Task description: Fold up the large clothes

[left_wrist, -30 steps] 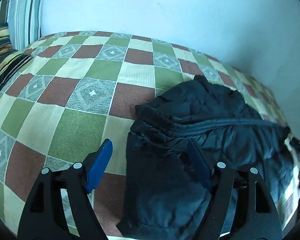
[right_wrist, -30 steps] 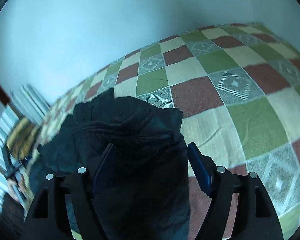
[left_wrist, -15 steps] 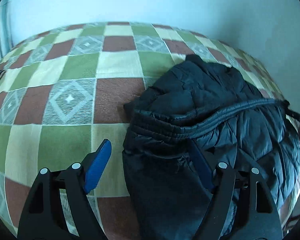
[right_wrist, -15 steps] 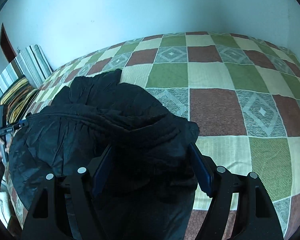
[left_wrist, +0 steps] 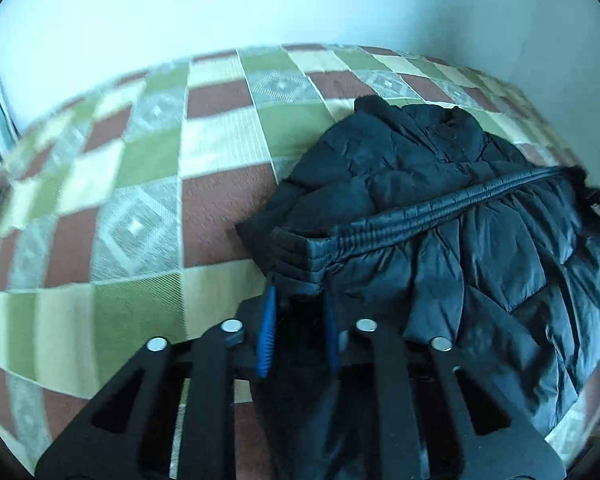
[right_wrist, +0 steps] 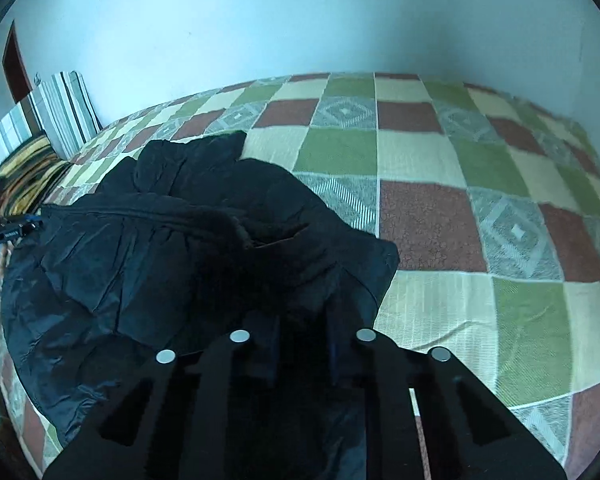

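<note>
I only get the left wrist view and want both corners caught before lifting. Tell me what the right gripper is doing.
Observer: The right gripper is closing on the black jacket, fabric between its fingers.
Operator: Say what lies beyond it.
Observer: Bare checkered bedspread on its right side.
Operator: Report anything at the far end.
Observer: Striped cushions lean against the wall; your left gripper shows at the jacket's far edge.

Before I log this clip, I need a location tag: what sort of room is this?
Most likely a bedroom: a bed under a checked bedspread fills the view, striped pillows stand against the plain wall, and a dark puffer jacket lies on the cover.
</note>
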`<state>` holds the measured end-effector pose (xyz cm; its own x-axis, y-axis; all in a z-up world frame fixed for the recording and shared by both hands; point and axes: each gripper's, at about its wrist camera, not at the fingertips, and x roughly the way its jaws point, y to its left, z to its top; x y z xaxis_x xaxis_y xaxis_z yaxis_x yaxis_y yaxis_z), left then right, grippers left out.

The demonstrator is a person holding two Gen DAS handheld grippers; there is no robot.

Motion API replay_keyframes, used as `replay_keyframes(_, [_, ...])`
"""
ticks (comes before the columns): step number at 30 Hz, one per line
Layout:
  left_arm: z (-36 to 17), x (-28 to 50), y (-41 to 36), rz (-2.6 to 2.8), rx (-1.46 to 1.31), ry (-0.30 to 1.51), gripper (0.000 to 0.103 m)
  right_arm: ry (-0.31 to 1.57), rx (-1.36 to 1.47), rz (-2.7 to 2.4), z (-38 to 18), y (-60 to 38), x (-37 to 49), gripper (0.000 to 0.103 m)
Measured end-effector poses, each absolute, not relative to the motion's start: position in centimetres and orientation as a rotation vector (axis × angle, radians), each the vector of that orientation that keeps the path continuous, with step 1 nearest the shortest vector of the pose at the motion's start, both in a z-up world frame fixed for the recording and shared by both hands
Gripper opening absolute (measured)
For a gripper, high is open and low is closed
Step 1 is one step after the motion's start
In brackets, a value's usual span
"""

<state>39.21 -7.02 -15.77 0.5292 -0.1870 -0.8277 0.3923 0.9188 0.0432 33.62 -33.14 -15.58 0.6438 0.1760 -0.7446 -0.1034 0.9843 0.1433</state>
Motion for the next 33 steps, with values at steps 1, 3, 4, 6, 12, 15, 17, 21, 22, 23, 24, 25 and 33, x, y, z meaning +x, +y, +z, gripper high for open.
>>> replay_keyframes(1, [-15.3, 38.8, -7.4, -0.329, 0.261, 0.934, 0.015, 0.837, 0.072, 0.146, -15.0, -32.9, 33.2, 0.016])
replay_keyframes(3, [-13.7, 38.1, -8.3, -0.283, 0.304, 0.874, 0.014, 0.797, 0.053, 0.127, -13.6, -32.6, 32.8, 0.015])
replay_keyframes(4, [-12.7, 37.9, -8.7, -0.264, 0.314, 0.839, 0.014, 0.777, 0.048, 0.118, -13.0, -32.6, 32.6, 0.014])
replay_keyframes(6, [-11.0, 38.0, -9.2, -0.234, 0.315, 0.785, 0.014, 0.733, 0.041, 0.102, -11.6, -32.6, 32.5, 0.014])
replay_keyframes(12, [-7.2, 41.6, -11.2, -0.141, 0.33, 0.679, 0.013, 0.634, 0.06, 0.043, -8.1, -33.8, 35.9, 0.013])
replay_keyframes(15, [-7.7, 45.0, -12.2, -0.084, 0.341, 0.68, 0.013, 0.652, 0.064, 0.011, -8.8, -34.6, 39.0, 0.013])
replay_keyframes(17, [-8.9, 47.0, -12.6, -0.058, 0.34, 0.707, 0.013, 0.68, 0.068, -0.006, -9.9, -35.4, 40.9, 0.013])
replay_keyframes(21, [-12.6, 50.0, -13.1, -0.024, 0.346, 0.782, 0.013, 0.76, 0.075, -0.032, -13.1, -36.4, 43.6, 0.013])
replay_keyframes(22, [-13.8, 50.7, -13.1, -0.015, 0.35, 0.804, 0.014, 0.787, 0.071, -0.039, -14.1, -36.5, 44.3, 0.013])
replay_keyframes(23, [-14.6, 50.9, -13.1, -0.012, 0.352, 0.814, 0.014, 0.807, 0.067, -0.043, -15.0, -36.6, 44.7, 0.013])
replay_keyframes(24, [-15.6, 51.2, -13.1, -0.006, 0.357, 0.825, 0.014, 0.826, 0.065, -0.047, -15.7, -36.6, 45.0, 0.013])
replay_keyframes(25, [-16.4, 51.4, -13.1, -0.001, 0.364, 0.833, 0.014, 0.851, 0.066, -0.05, -16.7, -36.6, 45.4, 0.013])
replay_keyframes(33, [-20.8, 52.5, -13.6, 0.009, 0.387, 0.872, 0.015, 0.926, 0.083, -0.069, -21.0, -37.1, 46.7, 0.017])
